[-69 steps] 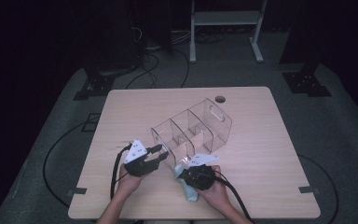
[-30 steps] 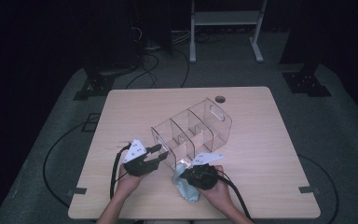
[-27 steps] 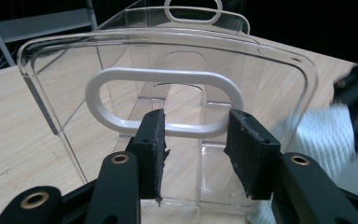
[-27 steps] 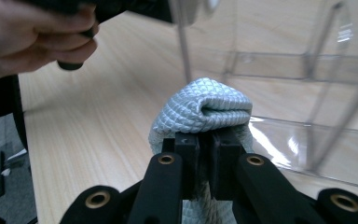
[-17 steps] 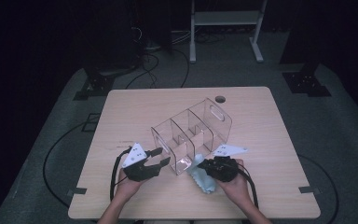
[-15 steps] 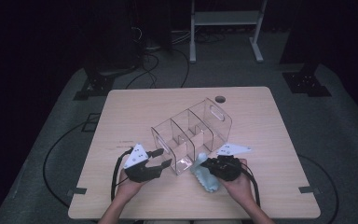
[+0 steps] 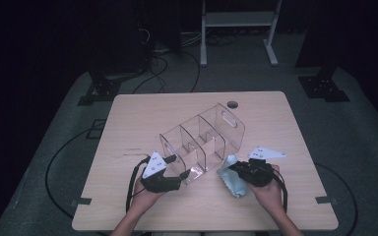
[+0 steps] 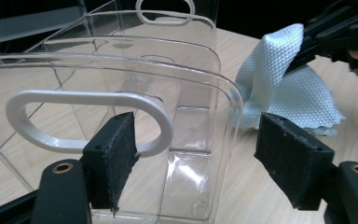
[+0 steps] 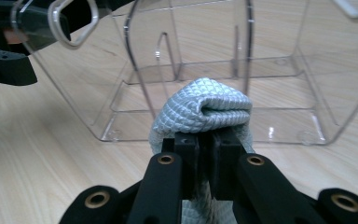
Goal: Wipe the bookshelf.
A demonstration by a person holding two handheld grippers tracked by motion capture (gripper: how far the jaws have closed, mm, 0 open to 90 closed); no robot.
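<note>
Your right gripper (image 9: 204, 140) is clamping the cloth (image 9: 205, 109), facing the organizer's (image 7: 202, 142) open side; your left gripper (image 8: 196, 158) has just been opening, releasing its end wall.

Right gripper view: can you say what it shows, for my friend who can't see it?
The right claw is shut on a folded pale blue cloth. Behind it, a clear plastic organizer with dividers stands on a wooden table.

cloth pinched in the jaws
the right gripper (image 9: 204, 140) clamps a folded pale cloth (image 9: 204, 111) at lower centre, clear organiser (image 9: 270, 70) behind.
</note>
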